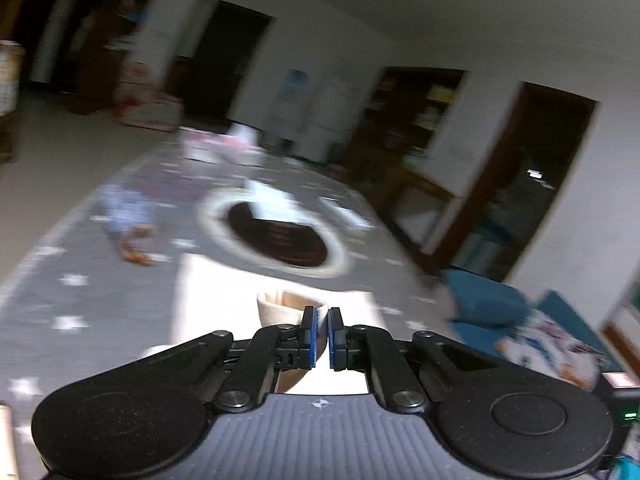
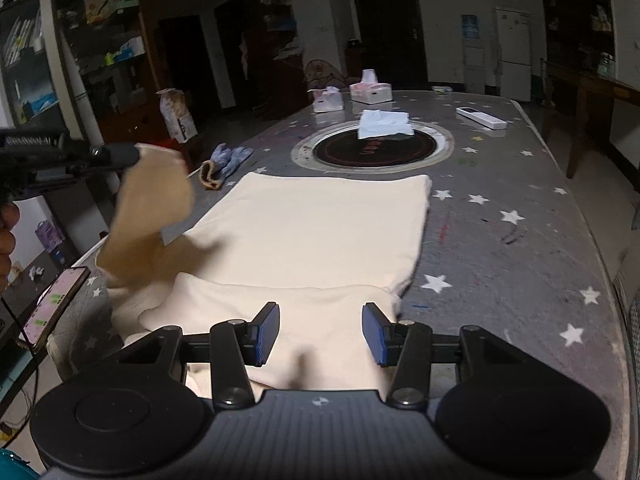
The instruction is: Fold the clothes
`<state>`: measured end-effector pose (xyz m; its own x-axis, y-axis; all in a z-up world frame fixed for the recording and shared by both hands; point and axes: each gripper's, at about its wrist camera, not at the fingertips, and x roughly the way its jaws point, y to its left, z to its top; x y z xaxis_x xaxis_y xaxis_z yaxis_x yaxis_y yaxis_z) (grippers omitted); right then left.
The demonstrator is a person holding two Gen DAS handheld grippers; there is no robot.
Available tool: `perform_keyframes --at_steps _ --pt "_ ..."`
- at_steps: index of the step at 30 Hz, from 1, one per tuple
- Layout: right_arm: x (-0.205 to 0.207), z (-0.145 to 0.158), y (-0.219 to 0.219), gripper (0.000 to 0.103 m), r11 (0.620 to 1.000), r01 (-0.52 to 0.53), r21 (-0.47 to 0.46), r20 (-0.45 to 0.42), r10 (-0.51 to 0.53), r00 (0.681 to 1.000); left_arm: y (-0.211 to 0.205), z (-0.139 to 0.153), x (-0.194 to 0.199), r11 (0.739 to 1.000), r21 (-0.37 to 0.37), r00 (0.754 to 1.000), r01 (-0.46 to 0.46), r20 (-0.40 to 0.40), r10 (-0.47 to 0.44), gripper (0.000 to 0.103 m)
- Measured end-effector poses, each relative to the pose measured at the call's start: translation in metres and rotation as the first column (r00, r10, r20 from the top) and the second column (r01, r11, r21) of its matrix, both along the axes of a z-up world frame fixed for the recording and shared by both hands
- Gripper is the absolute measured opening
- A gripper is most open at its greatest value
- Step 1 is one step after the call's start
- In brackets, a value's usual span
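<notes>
A cream sweater [image 2: 312, 232] lies flat on the grey star-patterned table [image 2: 500, 240], its right sleeve folded across the near part. My left gripper [image 1: 322, 334] is shut on the sweater's left sleeve cuff [image 1: 286, 308]. In the right wrist view the left gripper [image 2: 120, 156] holds that sleeve [image 2: 156, 200] lifted above the table's left edge. My right gripper [image 2: 320, 332] is open and empty, just above the near edge of the sweater. The left wrist view is blurred by motion.
A round dark hotplate [image 2: 372, 148] is set in the table beyond the sweater, with a folded white cloth [image 2: 384, 124] on it. Blue gloves [image 2: 228, 160], tissue boxes [image 2: 370, 90] and a white remote [image 2: 482, 118] lie farther off. A phone [image 2: 56, 304] sits at the left edge.
</notes>
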<state>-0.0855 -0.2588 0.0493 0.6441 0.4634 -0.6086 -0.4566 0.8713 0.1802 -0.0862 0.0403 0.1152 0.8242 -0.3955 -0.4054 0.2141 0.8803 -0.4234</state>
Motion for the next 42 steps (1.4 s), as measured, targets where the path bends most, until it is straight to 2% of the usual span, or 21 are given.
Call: perform_keyframes --at_steps 3,6,8,11,18,20,25,28,33,42 --pt "-0.001 -0.002 -0.010 0.046 1.000 0.029 0.009 -0.005 -0.029 1.000 -0.035 -0.006 0.003 0.994 -0.018 0.994 0.109 -0.003 -0.109 0.006" --pt "-0.001 -0.005 -0.019 0.046 0.998 0.055 0.011 -0.013 -0.055 0.998 -0.065 -0.020 0.007 0.977 -0.022 0.977 0.212 -0.028 -0.213 0.012" --pt "0.000 -0.004 -0.024 0.046 0.998 0.069 0.010 -0.012 -0.069 0.998 -0.077 -0.030 0.007 0.970 0.008 0.969 0.242 -0.055 -0.241 0.028" --pt "0.001 -0.003 -0.029 0.046 0.997 0.081 0.014 -0.008 -0.081 0.997 -0.075 -0.039 0.002 0.968 0.048 0.967 0.248 -0.074 -0.244 0.040" --pt "0.006 -0.004 -0.017 0.045 0.999 0.031 0.017 -0.016 -0.030 0.999 -0.030 -0.060 -0.009 0.984 0.097 0.982 0.152 -0.131 -0.139 0.038" --pt "0.009 -0.006 -0.009 0.043 1.000 0.008 0.017 -0.020 -0.008 1.000 -0.016 -0.066 -0.012 0.986 0.111 0.983 0.120 -0.150 -0.103 0.031" --pt "0.020 -0.010 0.012 0.040 0.999 -0.038 0.004 -0.021 0.038 0.999 0.018 -0.083 -0.018 0.988 0.150 0.980 0.042 -0.196 -0.012 0.029" --pt "0.026 -0.015 0.022 0.039 0.999 -0.049 -0.016 -0.028 0.048 0.998 0.039 -0.093 -0.022 0.985 0.175 0.974 -0.005 -0.222 0.044 0.022" --pt "0.028 -0.023 0.024 0.037 0.999 -0.040 -0.032 -0.059 0.038 0.998 0.038 -0.094 -0.006 0.985 0.171 0.972 -0.014 -0.230 0.053 0.020" --pt "0.029 -0.015 0.037 0.036 0.997 -0.044 -0.059 0.005 0.045 0.999 0.028 -0.092 0.026 0.988 0.155 0.970 -0.017 -0.239 0.054 0.020"
